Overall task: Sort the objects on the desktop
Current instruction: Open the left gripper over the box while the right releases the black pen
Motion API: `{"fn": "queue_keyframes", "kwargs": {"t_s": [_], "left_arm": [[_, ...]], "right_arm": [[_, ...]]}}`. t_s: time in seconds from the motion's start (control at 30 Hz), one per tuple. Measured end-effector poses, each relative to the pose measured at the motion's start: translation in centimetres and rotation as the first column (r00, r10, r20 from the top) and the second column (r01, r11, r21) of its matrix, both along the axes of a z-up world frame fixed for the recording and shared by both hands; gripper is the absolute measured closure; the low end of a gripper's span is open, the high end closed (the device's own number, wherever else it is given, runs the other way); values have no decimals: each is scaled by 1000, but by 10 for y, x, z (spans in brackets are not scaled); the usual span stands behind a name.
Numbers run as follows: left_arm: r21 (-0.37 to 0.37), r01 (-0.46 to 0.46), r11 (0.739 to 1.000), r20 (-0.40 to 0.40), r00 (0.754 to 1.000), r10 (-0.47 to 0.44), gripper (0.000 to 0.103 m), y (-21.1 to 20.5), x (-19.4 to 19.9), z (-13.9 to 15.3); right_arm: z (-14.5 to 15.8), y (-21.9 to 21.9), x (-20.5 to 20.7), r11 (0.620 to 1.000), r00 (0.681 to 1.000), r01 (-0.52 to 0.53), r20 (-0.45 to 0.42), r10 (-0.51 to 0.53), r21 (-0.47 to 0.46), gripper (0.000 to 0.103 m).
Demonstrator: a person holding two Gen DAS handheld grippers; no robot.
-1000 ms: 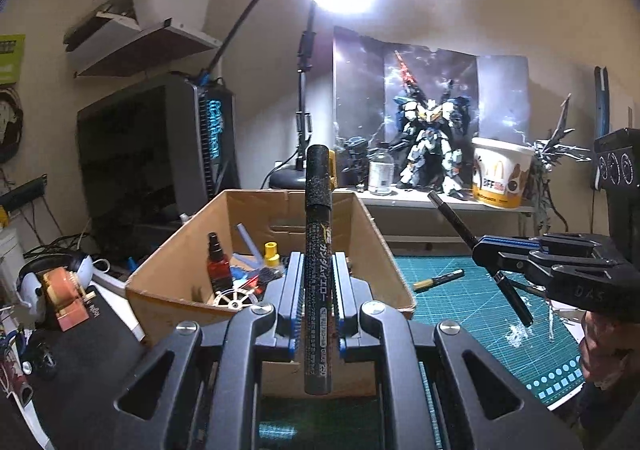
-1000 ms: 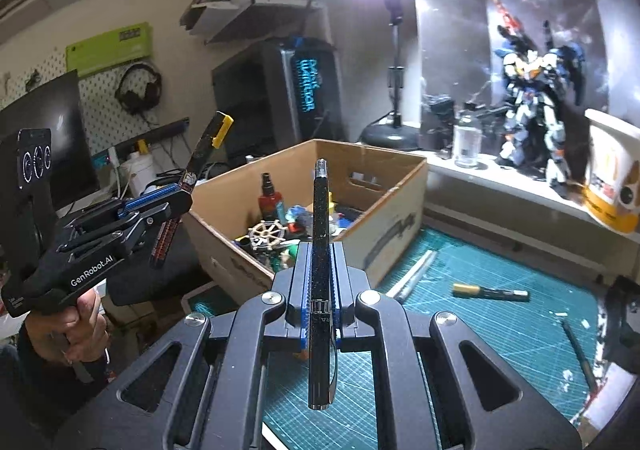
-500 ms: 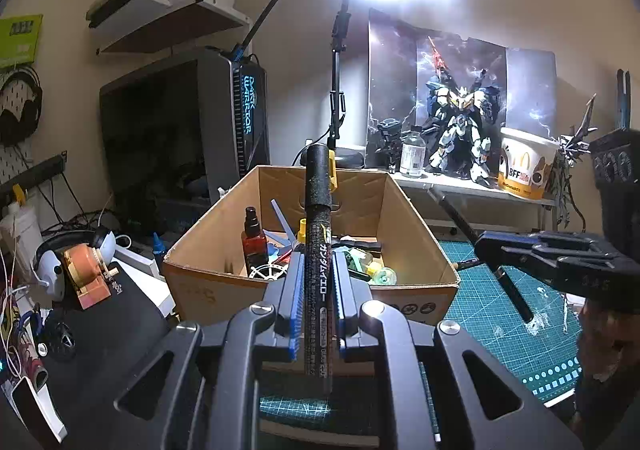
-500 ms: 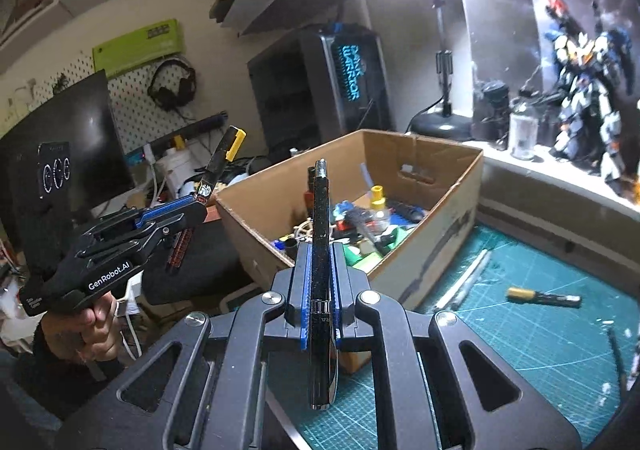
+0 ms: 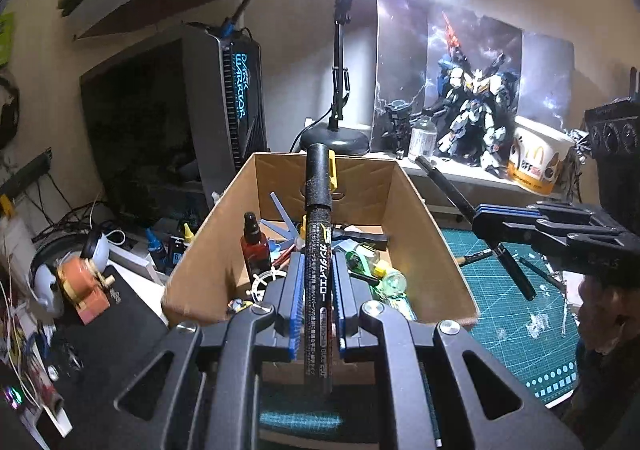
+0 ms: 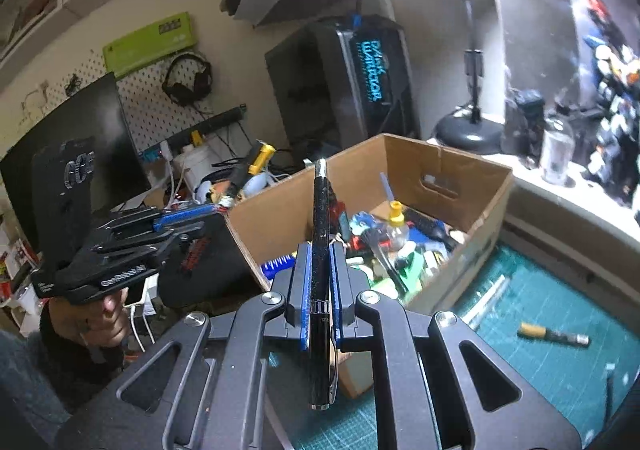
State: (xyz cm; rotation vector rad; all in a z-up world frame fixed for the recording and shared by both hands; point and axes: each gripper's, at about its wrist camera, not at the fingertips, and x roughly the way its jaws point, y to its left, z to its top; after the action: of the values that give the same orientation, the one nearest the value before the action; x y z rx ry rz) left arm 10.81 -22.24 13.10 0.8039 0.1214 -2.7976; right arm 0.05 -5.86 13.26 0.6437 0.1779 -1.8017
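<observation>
While both of our tools are loaded, the question that matters is how each pen lies against the cardboard box (image 5: 424,246). Our left tool (image 5: 318,290) is clamped on a black marker (image 5: 318,250) with a yellow clip near its cap; the marker runs straight out along the fingers, its capped end pointing forward over the box's open top. From the left wrist view the box sits directly ahead and below, its near rim just past the blue pads, so this marker already hangs over the jumble of bottles and small parts inside.

Our right tool (image 6: 319,282) is closed on a slim black pen (image 6: 320,250) with metal bands, also lying along the fingers, tip forward. In the right wrist view the box (image 6: 452,250) lies ahead and slightly to the right, and the pen's tip reaches over the near rim.

We judge the left tool the nearer to a drop, since its marker is centred over the opening. Another yellow-capped marker (image 6: 554,334) lies apart on the green cutting mat (image 6: 560,370) on the tabletop, right of the box.
</observation>
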Motion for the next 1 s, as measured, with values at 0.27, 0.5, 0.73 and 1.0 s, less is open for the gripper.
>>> {"fn": "queue_keyframes", "kwargs": {"t_s": [0.27,0.5,0.73,1.0], "left_arm": [[15,68,998,158,985,-69,90,-17,-58,8],[-29,32,999,279,960,-23,90,-44,-111,-4],[94,49,994,483,871,-89,90,-71,-169,-48],[209,32,977,642,750,-161,90,-83,-210,-96]], "right_arm": [[11,-41,-32,996,998,-51,33,49,72,94],[-2,-80,-78,985,995,-41,99,25,165,94],[-35,-128,-134,954,978,-15,201,-48,300,94],[-88,-172,-171,897,914,-89,392,-99,433,94]]}}
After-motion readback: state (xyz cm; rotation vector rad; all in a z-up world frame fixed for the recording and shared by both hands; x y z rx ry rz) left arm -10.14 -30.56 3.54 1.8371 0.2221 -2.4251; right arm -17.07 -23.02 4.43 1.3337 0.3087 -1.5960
